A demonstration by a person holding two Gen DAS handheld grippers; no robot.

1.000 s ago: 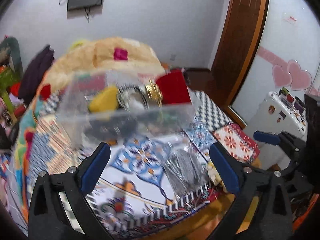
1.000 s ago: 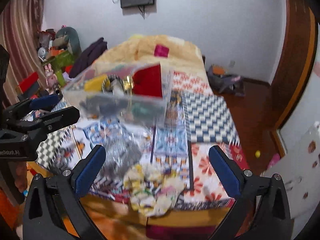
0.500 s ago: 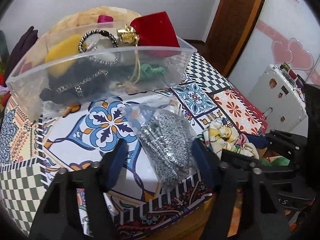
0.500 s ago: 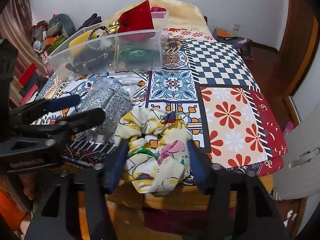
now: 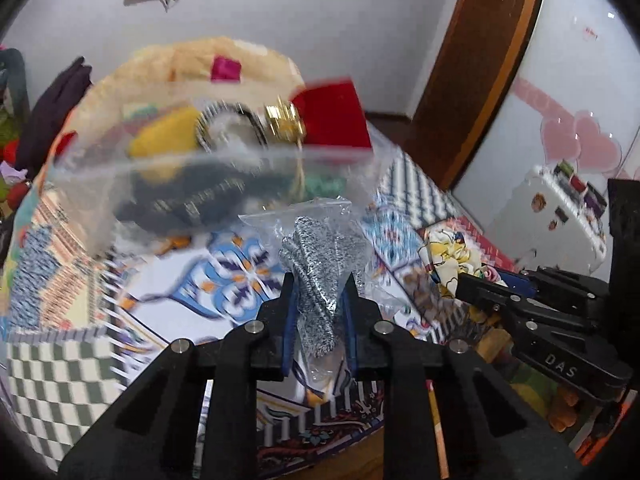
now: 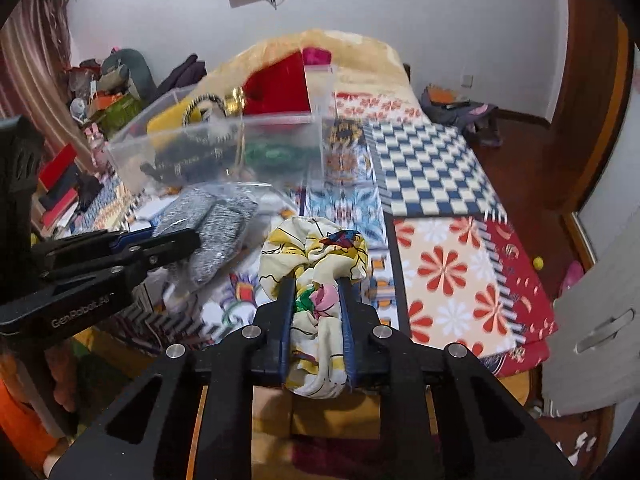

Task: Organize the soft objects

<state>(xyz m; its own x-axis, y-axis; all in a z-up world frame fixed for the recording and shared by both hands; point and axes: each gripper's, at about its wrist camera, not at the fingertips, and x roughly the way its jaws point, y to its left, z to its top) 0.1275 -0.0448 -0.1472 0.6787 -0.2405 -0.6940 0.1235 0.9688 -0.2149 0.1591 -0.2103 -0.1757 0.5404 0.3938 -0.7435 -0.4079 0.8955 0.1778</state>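
Left wrist: left hand-held gripper point(image 5: 319, 280) pinches bagged grey knit point(image 5: 320, 276) lengthwise, pointing forward; right hand-held gripper point(image 6: 316, 284) clamps floral scrunchie point(image 6: 316, 264).

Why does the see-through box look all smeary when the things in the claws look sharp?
Left wrist view: the box and bedspread are motion-smeared, while the grey bag in the left claw is sharp. Right wrist view: milder blur; flowery cloth in the right claw is crisp.

A bed point(image 6: 436, 184) under a patchwork cover of tile patterns, blue-and-cream checks and red flowers carries everything here. On it sits a clear plastic storage bin point(image 6: 216, 148) point(image 5: 216, 176) packed with yellow, red and dark items, and behind that a tan fuzzy blanket point(image 6: 360, 52) lies heaped at the far end.
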